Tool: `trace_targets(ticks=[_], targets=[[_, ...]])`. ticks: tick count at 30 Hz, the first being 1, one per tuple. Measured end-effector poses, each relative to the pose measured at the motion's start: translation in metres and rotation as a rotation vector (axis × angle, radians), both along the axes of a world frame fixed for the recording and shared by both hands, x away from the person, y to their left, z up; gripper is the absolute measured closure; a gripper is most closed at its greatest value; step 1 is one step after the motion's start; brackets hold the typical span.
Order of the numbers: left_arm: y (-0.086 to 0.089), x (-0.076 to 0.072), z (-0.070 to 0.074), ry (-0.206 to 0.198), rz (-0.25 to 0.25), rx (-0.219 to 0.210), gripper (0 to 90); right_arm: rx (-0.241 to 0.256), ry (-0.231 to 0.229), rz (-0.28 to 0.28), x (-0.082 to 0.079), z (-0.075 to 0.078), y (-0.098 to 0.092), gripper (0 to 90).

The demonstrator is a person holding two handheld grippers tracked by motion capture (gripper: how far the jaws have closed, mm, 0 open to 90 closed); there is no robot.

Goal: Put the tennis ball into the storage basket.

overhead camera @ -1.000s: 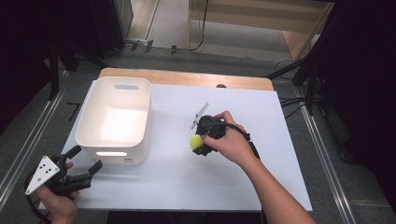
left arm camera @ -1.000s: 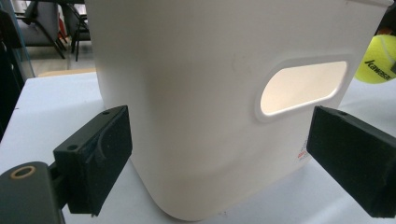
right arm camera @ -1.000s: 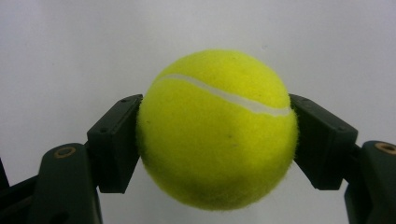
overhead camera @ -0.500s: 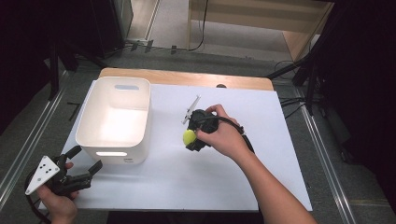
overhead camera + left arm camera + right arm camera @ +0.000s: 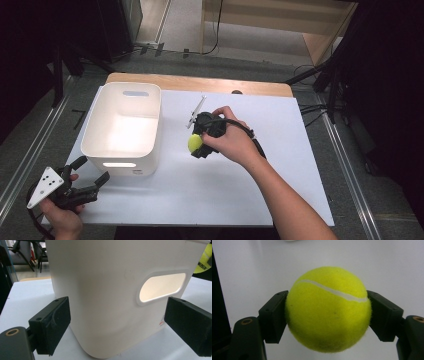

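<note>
The white table (image 5: 280,200) carries the work, and the step in hand looks like carrying a tennis ball into the bin. The white plastic bin (image 5: 122,127) stands at about nine o'clock from the table's middle, its open top facing up and a slot handle in its near wall. To do this well, the ball should be lifted clear above the bin's rim before it travels toward nine o'clock, then let go low inside so it does not bounce out.

The right gripper (image 5: 196,142) sits near the table's middle, its jaws pinching the tennis ball (image 5: 328,308) on both sides across its widest part; in the right gripper view the pads press squarely into the felt, so the hold looks secure. The ball is a short way from the bin's right wall, with bare tabletop between.

The left gripper (image 5: 90,182) rests at seven o'clock, just off the bin's near corner, jaws spread wide and holding nothing; in the left gripper view they frame the bin's wall without touching it. It could steady the bin if needed.

A thin metal rod (image 5: 196,112) lies at twelve o'clock from the ball, just beside the right gripper; the path toward the bin runs away from it.
</note>
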State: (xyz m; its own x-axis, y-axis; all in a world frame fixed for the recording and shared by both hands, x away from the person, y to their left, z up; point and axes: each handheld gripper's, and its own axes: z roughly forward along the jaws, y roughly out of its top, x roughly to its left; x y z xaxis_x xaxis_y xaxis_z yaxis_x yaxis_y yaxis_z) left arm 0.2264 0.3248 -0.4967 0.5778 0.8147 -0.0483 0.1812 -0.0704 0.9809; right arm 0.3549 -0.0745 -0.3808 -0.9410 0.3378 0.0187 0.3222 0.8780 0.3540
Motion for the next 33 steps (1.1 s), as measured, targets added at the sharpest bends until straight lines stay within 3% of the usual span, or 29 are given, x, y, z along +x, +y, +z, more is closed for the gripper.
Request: trace_targets(ticks=[33], targets=[[0.001,0.000,0.000,-0.003,-0.004,-0.007,7.3,0.032,-0.009,0.072,0.006,0.026,0.045,23.8]])
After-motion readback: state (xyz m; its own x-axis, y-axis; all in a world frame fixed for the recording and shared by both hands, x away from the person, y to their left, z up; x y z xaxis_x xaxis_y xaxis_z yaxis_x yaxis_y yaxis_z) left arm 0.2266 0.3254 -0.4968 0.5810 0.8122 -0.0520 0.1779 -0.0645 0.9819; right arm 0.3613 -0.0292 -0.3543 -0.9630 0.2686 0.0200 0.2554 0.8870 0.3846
